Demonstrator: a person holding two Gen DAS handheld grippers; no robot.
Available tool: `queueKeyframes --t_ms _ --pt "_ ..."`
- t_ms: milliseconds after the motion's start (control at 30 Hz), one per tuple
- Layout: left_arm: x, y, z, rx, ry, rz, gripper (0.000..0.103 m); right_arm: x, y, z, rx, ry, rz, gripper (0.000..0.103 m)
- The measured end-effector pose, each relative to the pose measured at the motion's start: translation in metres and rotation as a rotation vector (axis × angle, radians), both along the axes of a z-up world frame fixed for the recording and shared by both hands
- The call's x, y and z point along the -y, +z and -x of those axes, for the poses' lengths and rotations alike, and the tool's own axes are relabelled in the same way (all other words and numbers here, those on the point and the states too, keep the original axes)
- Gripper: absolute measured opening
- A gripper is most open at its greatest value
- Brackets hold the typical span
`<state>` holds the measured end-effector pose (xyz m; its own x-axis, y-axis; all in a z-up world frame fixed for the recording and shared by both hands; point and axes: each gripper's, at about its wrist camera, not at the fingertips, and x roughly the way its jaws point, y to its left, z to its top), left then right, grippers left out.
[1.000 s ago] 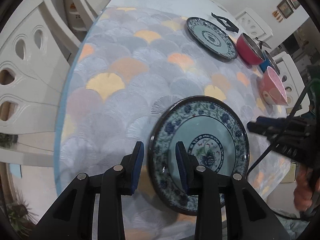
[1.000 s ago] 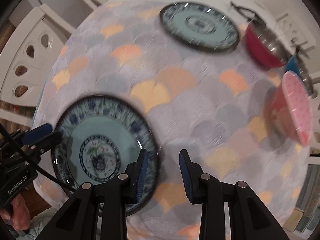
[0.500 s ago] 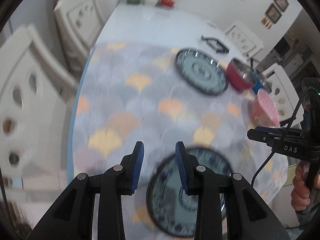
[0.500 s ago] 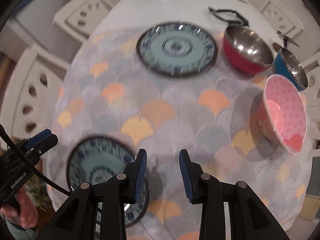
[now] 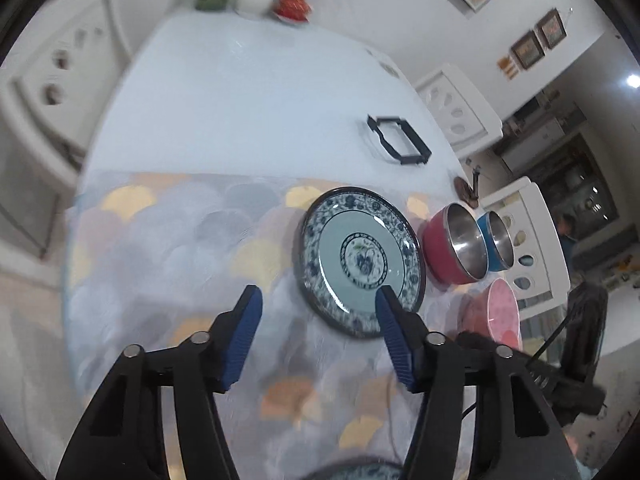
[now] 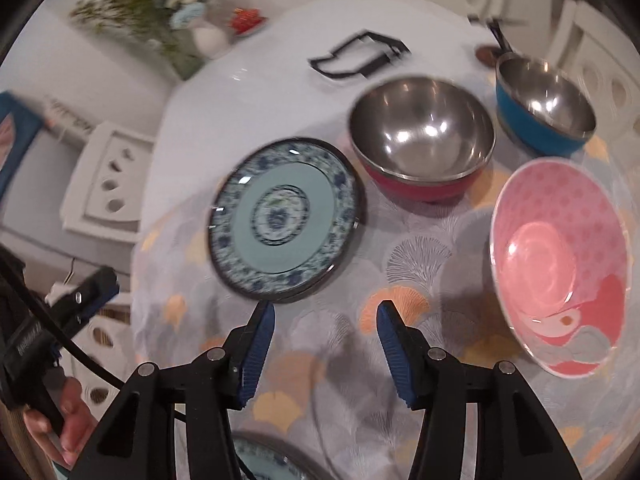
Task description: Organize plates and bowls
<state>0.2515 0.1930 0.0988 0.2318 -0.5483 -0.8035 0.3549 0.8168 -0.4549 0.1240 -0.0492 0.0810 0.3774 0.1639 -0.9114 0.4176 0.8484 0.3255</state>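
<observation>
A blue-patterned plate (image 5: pixel 360 260) lies flat on the scalloped tablecloth; it also shows in the right wrist view (image 6: pixel 282 220). A red steel bowl (image 5: pixel 456 246) (image 6: pixel 420 148), a blue steel bowl (image 5: pixel 496 246) (image 6: pixel 544 110) and a pink bowl (image 5: pixel 494 312) (image 6: pixel 560 264) stand to its right. A second patterned plate (image 5: pixel 360 472) (image 6: pixel 264 460) shows only as a rim at the bottom edge. My left gripper (image 5: pixel 318 304) is open and empty, above the cloth just short of the far plate. My right gripper (image 6: pixel 324 316) is open and empty, near that plate's front rim.
A black frame (image 5: pixel 398 140) lies on the bare white table beyond the cloth. A vase of flowers (image 6: pixel 200 36) and a red item (image 5: pixel 294 8) stand at the far end. White chairs (image 5: pixel 460 108) surround the table. The left gripper's body (image 6: pixel 60 312) shows at the left.
Both grippers have opened wide and moved forward up the table. The near plate has dropped to the bottom edge of both views; the far plate and bowls are now close.
</observation>
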Motion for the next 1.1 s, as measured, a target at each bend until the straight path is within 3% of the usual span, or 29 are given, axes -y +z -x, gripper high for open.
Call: queueKeyframes --t_ms 133,300,433,633,800,1100 --pt "0.029 -0.033 -0.038 -0.063 -0.069 -0.013 0.042 -0.002 -0.024 -0.022 -0.043 -0.008 0.029 0.051" --pt "0.051 -0.057 -0.057 -0.079 -0.141 -0.03 0.028 0.002 -0.042 -0.037 -0.072 0.008 0.07 0.043" --pt "0.062 -0.067 -0.063 -0.063 -0.173 -0.048 0.022 0.004 -0.051 -0.044 -0.075 0.021 0.092 0.043" --pt "0.07 -0.086 -0.072 -0.106 -0.198 -0.033 0.021 0.008 -0.06 -0.053 -0.067 0.039 0.098 0.038" --pt "0.069 -0.086 -0.066 -0.076 -0.2 -0.027 0.021 0.0 -0.061 -0.061 -0.048 0.092 0.123 0.031" --pt "0.067 -0.079 -0.053 -0.03 -0.212 -0.057 0.021 -0.002 -0.055 -0.059 -0.035 0.131 0.153 0.031"
